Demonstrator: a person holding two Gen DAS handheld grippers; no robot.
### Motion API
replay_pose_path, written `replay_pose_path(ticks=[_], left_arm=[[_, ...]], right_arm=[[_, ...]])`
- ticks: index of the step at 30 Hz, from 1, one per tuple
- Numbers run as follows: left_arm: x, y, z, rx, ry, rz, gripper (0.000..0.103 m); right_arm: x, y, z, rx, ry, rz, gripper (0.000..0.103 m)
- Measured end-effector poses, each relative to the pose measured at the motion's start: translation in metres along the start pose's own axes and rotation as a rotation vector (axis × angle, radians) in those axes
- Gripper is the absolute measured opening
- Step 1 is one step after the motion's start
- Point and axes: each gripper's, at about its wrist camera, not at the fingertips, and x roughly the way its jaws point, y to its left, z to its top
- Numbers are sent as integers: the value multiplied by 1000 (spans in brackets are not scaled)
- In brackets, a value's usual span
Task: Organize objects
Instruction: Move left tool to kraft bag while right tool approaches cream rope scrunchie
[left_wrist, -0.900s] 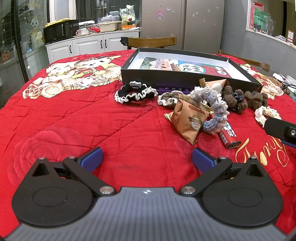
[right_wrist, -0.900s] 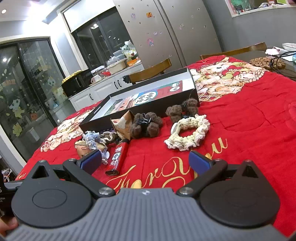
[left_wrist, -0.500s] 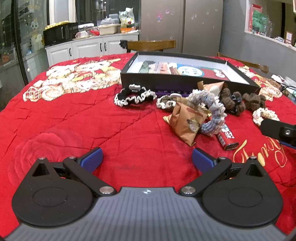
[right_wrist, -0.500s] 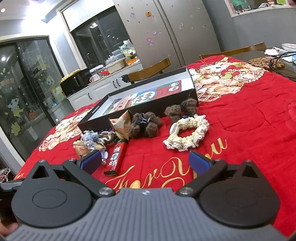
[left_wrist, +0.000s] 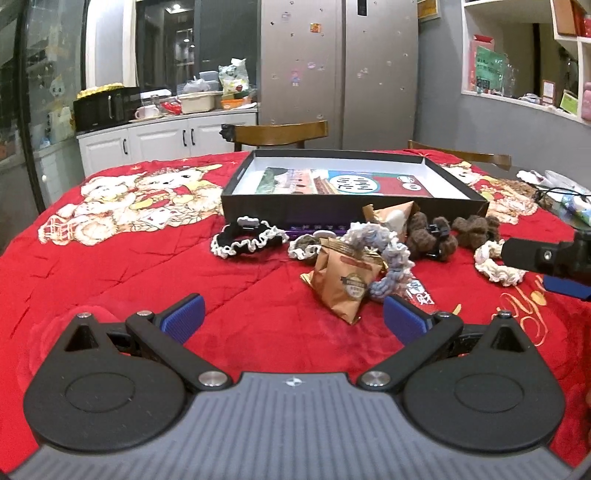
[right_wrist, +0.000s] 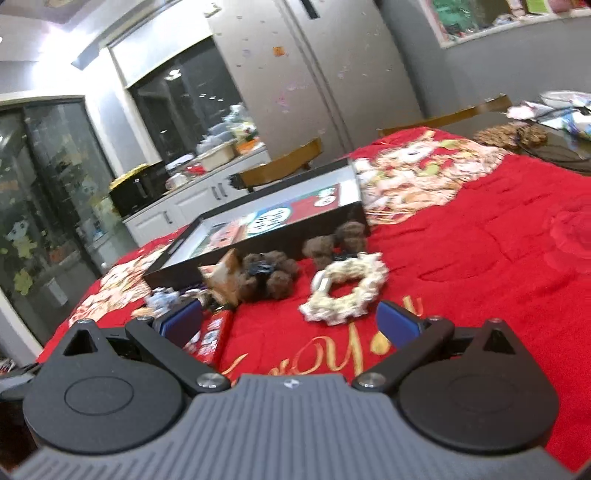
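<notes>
Left gripper (left_wrist: 291, 314) low over red quilted tablecloth (left_wrist: 110, 280), blue-padded fingers (left_wrist: 183, 315) spread wide with only cloth between them. Just beyond, brown snack packet (left_wrist: 341, 284) leaning under blue-grey knitted scrunchie (left_wrist: 391, 254), with red wrapped bar (left_wrist: 421, 295) lying beside both. Farther left, black scrunchie with white frill (left_wrist: 247, 242); next to it, smaller frilled scrunchie (left_wrist: 304, 247) against the pile. Behind these, brown fuzzy hair claw (left_wrist: 430, 236), second brown fuzzy clip (left_wrist: 474, 229) and folded tan packet (left_wrist: 391, 216), all close to the front wall of open black box (left_wrist: 288, 206), printed sheet lying flat inside. Wooden chair (left_wrist: 277, 133), white cabinets and steel refrigerator (left_wrist: 340, 70) at the back.

Right gripper (right_wrist: 290, 325) likewise hanging above the cloth, fingers (right_wrist: 397, 325) fully apart and clear of everything, cream knitted scrunchie (right_wrist: 345, 291) directly ahead on gold lettering. Picture from this side blurred; same brown clips and box visible past the scrunchie.
</notes>
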Motion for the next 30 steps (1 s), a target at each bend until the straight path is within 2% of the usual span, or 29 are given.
replay_pose_path(ticks=[3,6,8,16,24,30], left_arm=[[-7,-4,-1,28,-29,18,103],[-14,-2,-2,17,-59,55,103],[-14,1,-2,1,-46,57,103],[-11,5,-2,20,-29,46,103],[-4,21,3,-86,-18,42,103],[2,32,7,-111,-12,74,103]], right_arm=[[6,-9,1,59,26,-45,101],[6,1,4,-36,5,-72,101],[8,7,6,-89,0,-65,101],[21,14,13,-137,-4,-108,101],[26,9,15,-136,32,-115,101],[33,0,17,-95,65,-109,99]])
